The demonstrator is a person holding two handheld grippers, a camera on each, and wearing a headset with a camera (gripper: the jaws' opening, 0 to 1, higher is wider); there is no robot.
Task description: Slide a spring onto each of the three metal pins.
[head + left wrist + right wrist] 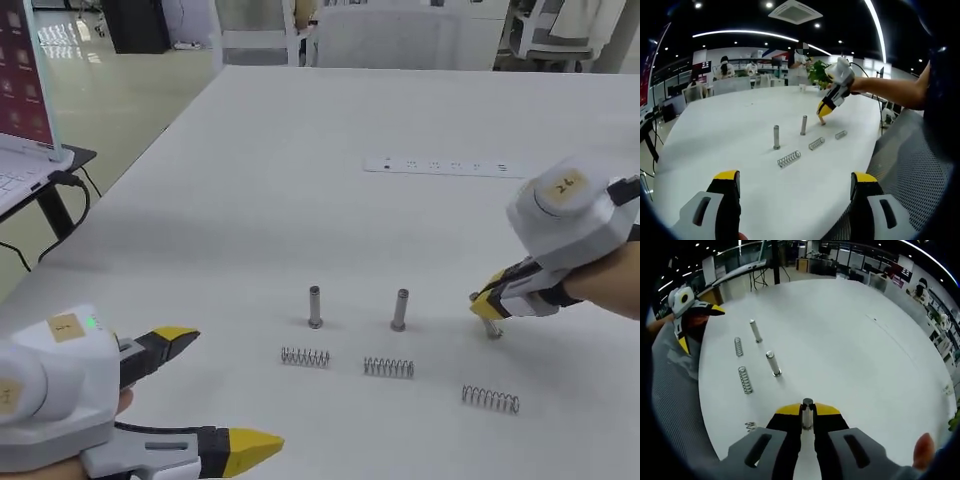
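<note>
The right gripper (486,301) clenches one upright pin (807,417). Two other pins (315,306) stand vertical to its left, three springs (305,357) lying flat nearby. The left gripper (230,388) gapes, empty. The right gripper's sticker (565,187) seems to read 26.

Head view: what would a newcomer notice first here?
The right tool is clamped on the rightmost pin, at far right. Two more pins stand bare at centre, three springs lying flat in front. The left tool hovers open, near left.
</note>
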